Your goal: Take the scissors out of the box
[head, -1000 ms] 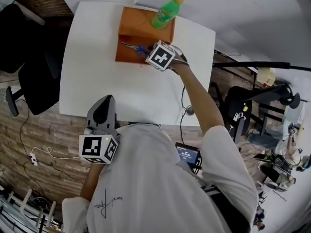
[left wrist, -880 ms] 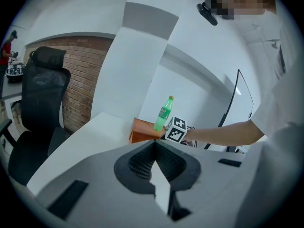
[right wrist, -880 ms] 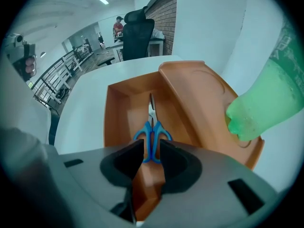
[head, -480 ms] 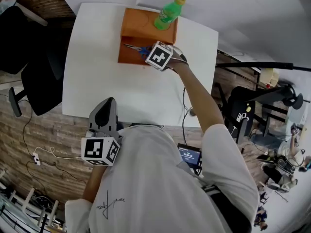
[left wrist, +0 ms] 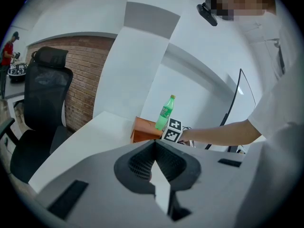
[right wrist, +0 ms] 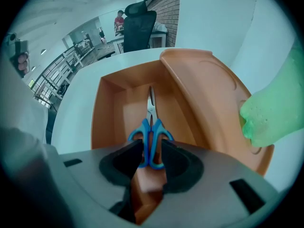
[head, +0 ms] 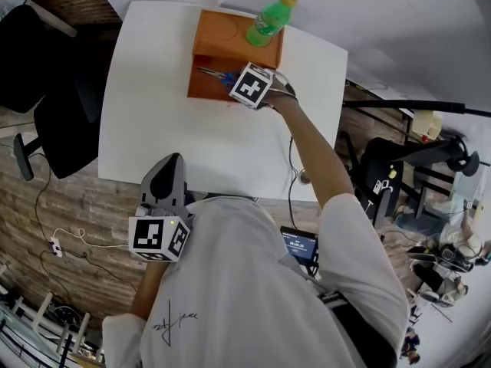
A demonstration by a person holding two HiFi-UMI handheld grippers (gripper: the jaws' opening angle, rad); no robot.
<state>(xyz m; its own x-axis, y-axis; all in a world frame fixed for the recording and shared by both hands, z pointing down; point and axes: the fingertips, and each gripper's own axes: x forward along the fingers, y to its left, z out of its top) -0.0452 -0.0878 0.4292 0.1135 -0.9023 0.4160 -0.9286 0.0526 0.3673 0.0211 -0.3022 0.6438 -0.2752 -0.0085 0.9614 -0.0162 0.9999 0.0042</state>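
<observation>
My left fingers [left wrist: 154,144] are resting clenched together with nothing between them, hovering at the near edge of the desk [head: 153,121], close to my body. Farther out, my right fingers [right wrist: 151,152] are pointing steeply down into the near side of the orange box [right wrist: 102,113]. They have just been spreading and are now standing wide and released, with the blue handles of the scissors [right wrist: 151,127] sitting between them. I am not clamping the handles yet.

The scissors are lying flat in the sunken trough of the box, blades closed and pointing left, away from my fingers. To the right of the trough a raised orange panel is sloping up. A green bottle [head: 267,23] is standing upright at the box's far right corner.

The box is sitting toward the far edge of the desk, and bare white desk is stretching out to its left and on the near side.
</observation>
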